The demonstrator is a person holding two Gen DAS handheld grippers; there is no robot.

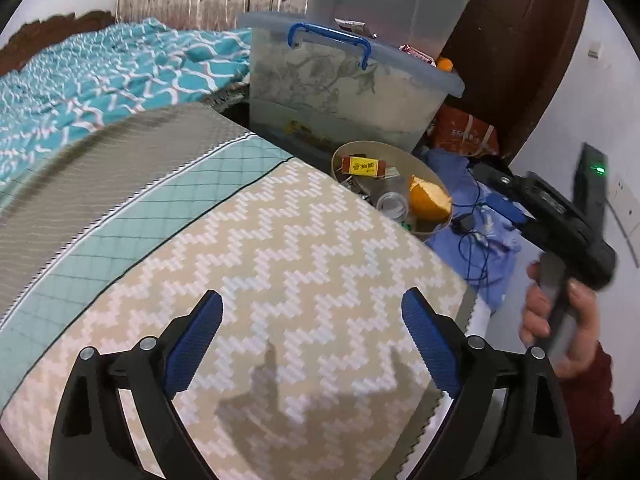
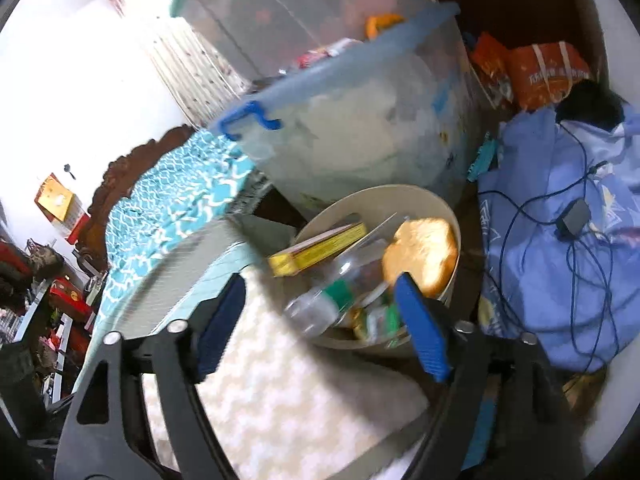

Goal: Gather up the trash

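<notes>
Just ahead of our right claw (image 2: 320, 324), whose jaws stand wide and hold nothing, the bin (image 2: 456, 224) keeps the trash: we judge the orange peel (image 2: 420, 252) soft and light, the bottle (image 2: 320, 300) slippery, best pinched across its middle; our left claw (image 1: 312, 344) gapes empty too.

The left wrist view looks steeply down along its fingers onto a zigzag mat (image 1: 304, 264) close below, facing toward a beige bin (image 1: 430, 168) beyond the mat's far edge. At its right edge it catches a hand (image 1: 560, 320) gripping the other tool. The right wrist view sits nearer that bin (image 2: 384, 200), looking down into it at a shallower tilt. Both share the bin, the mat (image 2: 288, 392), the clear tub (image 1: 344, 96) (image 2: 360, 120) and the blue cloth (image 1: 488, 240) (image 2: 560, 280).
</notes>
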